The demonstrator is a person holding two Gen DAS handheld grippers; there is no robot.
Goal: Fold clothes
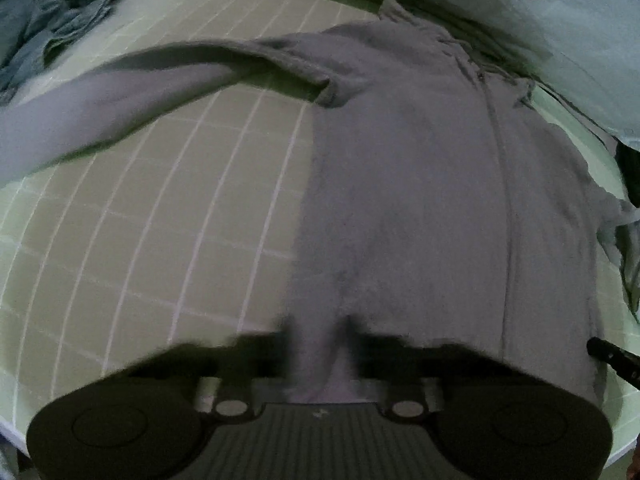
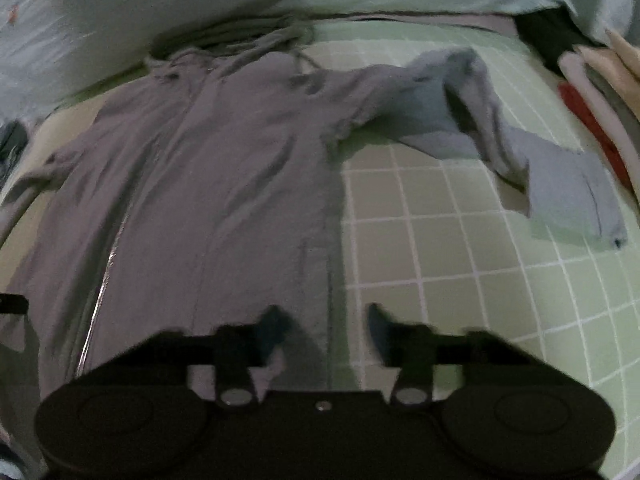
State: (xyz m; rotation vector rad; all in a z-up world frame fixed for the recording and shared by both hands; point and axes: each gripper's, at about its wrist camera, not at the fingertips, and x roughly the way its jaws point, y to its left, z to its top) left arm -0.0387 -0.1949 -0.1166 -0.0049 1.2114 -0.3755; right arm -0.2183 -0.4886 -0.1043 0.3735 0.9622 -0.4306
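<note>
- Left wrist view: a grey zip-up hoodie [image 1: 408, 184] lies spread flat, front up, on a pale green bedsheet with a white grid [image 1: 160, 216].
- Its zip runs from the collar at the top down toward the hem at the bottom, right of the middle.
- One sleeve [image 1: 120, 84] stretches straight out to the left across the sheet.
- The left gripper [image 1: 316, 336] sits at the hem's left corner; a ridge of grey cloth rises between its two dark fingers, and the jaws look clenched on that hem, though blur softens the fingertips.
- A crumpled blue-grey garment [image 1: 52, 20] lies at the top left, well apart from the hoodie.
- A pale quilt with a carrot print [image 1: 560, 32] lies along the top right edge, just beyond the hood.
- A dark tip of the other tool [image 1: 612, 360] shows at the right edge, near the hem.

- Right wrist view: the same hoodie [image 2: 208, 184] fills the left and middle, hood at the top against the pale quilt [image 2: 120, 12].
- Its other sleeve [image 2: 500, 132] reaches right, bent and twisted, with the cuff lying flat on the sheet [image 2: 440, 248].
- The right gripper [image 2: 328, 324] is at the hem's right corner; one finger overlaps the cloth, the other stands over bare sheet, and a clear gap shows between them, so the jaws look released.
- A stack of folded clothes [image 2: 600, 92], cream and red, sits at the right edge.
</note>
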